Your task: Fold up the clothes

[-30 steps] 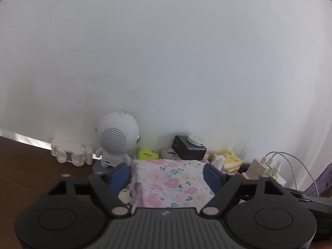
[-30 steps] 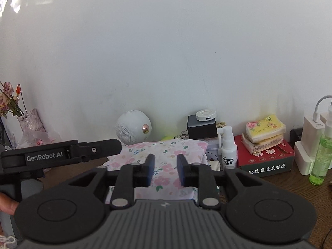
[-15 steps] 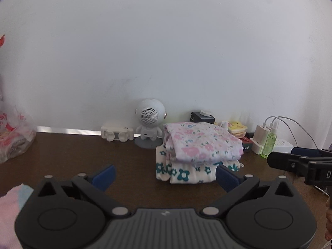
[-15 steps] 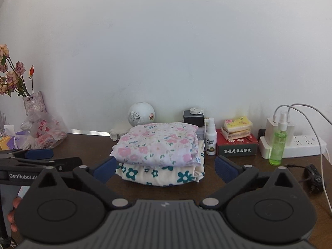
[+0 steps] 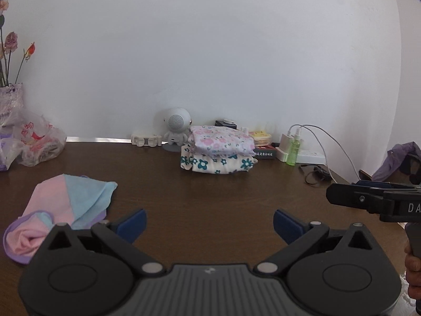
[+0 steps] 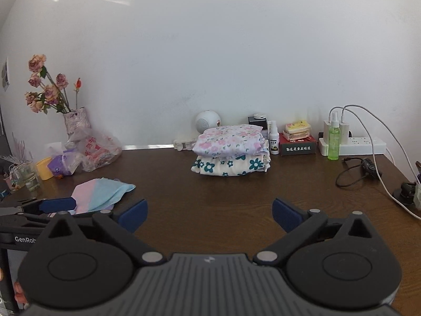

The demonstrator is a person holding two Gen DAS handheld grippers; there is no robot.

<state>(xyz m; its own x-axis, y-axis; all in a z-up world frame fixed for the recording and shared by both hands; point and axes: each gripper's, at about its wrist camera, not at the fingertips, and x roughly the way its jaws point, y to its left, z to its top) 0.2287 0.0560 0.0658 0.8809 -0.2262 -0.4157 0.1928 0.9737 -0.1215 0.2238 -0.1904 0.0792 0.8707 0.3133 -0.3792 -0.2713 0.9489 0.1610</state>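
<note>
At the far left of the dark wooden tabletop, dried roses in a vase are seen beside a crinkled plastic bag and a yellow cup. Nearer, a loose pink, blue and lilac cloth is left unfolded on the wood, just beyond the left tool, whose blue-padded fingers are spread wide over bare tabletop and hold nothing. At the far middle, against the white wall, two folded garments are stacked: a pink-flowered piece is laid on top of a cream piece with teal flowers. A round white speaker figure is stood just behind the stack. The right tool is likewise held spread and empty, well apart from the stack. To the right, a white spray bottle, a red box, a green spray bottle and a power strip are lined along the wall.
</note>
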